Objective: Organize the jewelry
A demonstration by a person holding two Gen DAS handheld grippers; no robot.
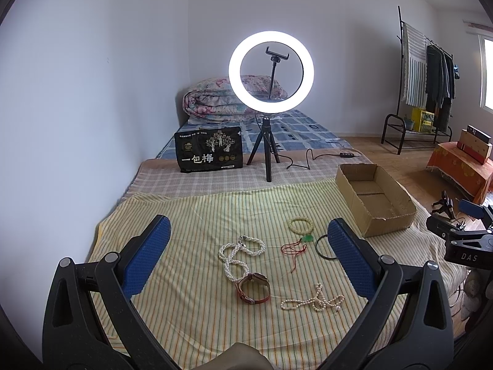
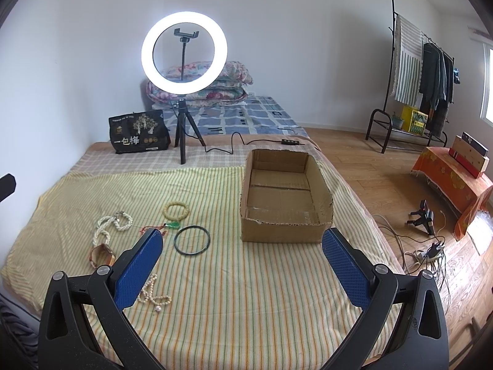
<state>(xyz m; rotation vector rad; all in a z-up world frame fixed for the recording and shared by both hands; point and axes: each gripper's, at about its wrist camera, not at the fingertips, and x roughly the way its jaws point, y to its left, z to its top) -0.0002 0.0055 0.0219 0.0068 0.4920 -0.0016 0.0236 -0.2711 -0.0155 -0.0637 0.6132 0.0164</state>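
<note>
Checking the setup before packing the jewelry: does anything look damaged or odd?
The cardboard box has a ragged, torn rim and no flaps. The jewelry lies loose on the striped cloth, none boxed.

Spread on the striped cloth (image 2: 215, 293): pearl necklace (image 2: 107, 225) far left, watch (image 2: 101, 254) just in front of it, bead bracelet (image 2: 176, 210) behind thin bangle (image 2: 191, 240), open box (image 2: 285, 197) off to the right. Behind all, ring light (image 2: 184, 52) beside bag (image 2: 138, 132).

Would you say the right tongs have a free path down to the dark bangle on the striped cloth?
Probably yes. The right tongs hang open above the cloth, and the dark bangle lies flat just ahead of the left finger, apart from the cardboard box.
</note>
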